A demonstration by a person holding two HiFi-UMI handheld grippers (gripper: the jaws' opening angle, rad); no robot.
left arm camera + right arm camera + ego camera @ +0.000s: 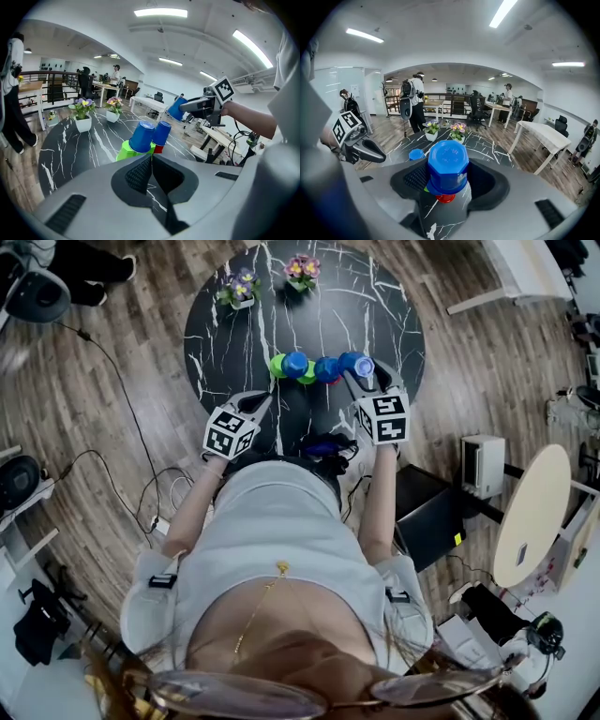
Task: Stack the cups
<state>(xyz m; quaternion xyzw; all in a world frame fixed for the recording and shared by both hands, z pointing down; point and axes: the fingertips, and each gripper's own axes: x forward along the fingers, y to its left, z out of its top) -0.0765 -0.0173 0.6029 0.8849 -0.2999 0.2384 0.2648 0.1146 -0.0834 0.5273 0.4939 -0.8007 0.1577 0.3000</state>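
On the round black marble table (375,306) a row of upturned cups stands. One blue cup (140,137) sits on a green cup (123,151); beside it a second blue cup (161,132) sits on a red cup (158,149). My right gripper (364,379) is shut on a third blue cup (448,168), held bottom-up above the row's right end, with a red cup (446,198) showing under it. My left gripper (264,401) hangs shut and empty just short of the row's left end, its jaws (151,161) pressed together.
Two small white pots of flowers (240,287) (302,270) stand at the table's far side. Cables run over the wooden floor at the left. A small round wooden table (530,512) and a white box (481,463) are to the right.
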